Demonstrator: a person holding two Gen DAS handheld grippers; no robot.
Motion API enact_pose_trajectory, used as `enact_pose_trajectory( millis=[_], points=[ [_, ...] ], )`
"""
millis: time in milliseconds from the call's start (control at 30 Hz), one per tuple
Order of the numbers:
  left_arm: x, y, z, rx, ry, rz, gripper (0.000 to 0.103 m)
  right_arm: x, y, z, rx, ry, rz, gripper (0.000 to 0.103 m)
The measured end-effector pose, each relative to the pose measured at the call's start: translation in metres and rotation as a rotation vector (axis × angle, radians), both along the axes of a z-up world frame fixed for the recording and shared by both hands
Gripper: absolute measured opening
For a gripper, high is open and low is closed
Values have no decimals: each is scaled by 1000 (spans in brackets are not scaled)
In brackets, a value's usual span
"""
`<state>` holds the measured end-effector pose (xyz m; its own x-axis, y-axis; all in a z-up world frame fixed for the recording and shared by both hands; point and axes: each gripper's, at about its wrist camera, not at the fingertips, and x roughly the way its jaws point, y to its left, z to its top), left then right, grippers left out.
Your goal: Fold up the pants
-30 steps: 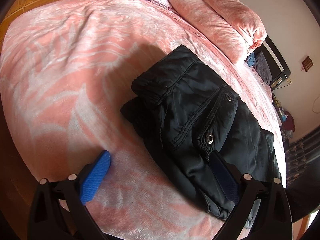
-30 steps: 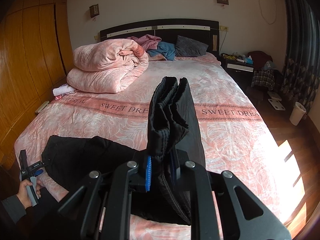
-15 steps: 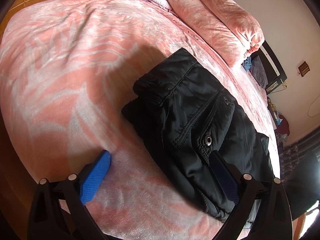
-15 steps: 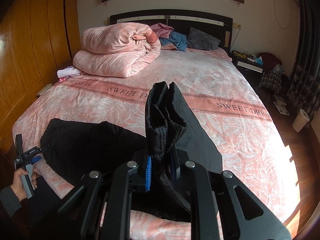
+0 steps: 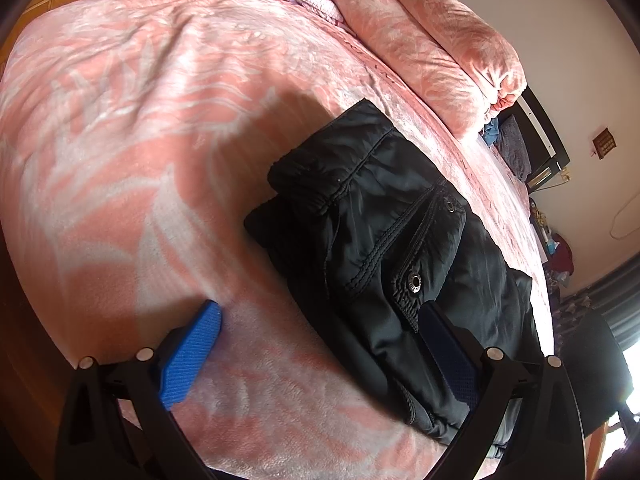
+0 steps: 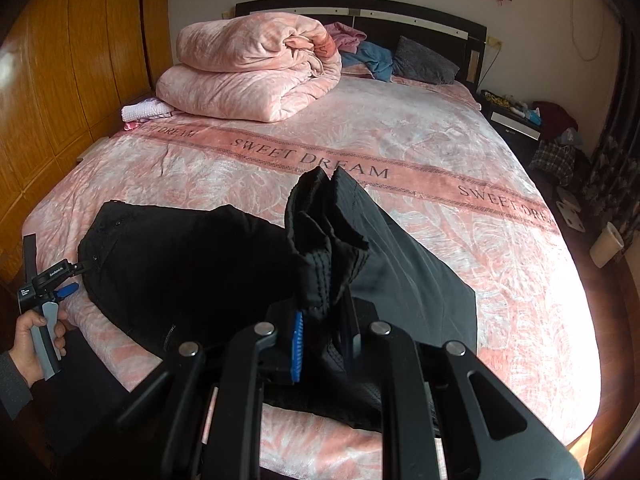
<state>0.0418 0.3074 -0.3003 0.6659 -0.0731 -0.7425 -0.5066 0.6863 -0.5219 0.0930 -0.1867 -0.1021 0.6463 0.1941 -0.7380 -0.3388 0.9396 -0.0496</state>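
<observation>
Pink "SWEET DREAM" blanket (image 6: 400,128) covers the bed; rolled quilt (image 6: 256,68) by the dark headboard (image 6: 360,6), wooden wardrobe (image 6: 60,80) along one side. Black pants (image 5: 400,240) lie at the bed's near edge; left gripper (image 5: 316,344) spread wide, one pad on bare blanket, the other over the waist pocket, nothing pinched. Only the right view shows right gripper (image 6: 324,340) clamped on the bunched leg cuffs, plus a hand (image 6: 36,336) holding the left tool; blanket beyond is open.
</observation>
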Motion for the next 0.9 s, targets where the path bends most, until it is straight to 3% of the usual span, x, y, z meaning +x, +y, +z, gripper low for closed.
enact_pose_trajectory(
  millis=[433,900],
  points=[
    [1,-1,0,9,11,-1,99,3,22,-29,-55,23,45,14],
    [3,-1,0,9,10,-1,99,-20,89,-123,-365,-12,171,14]
  ],
)
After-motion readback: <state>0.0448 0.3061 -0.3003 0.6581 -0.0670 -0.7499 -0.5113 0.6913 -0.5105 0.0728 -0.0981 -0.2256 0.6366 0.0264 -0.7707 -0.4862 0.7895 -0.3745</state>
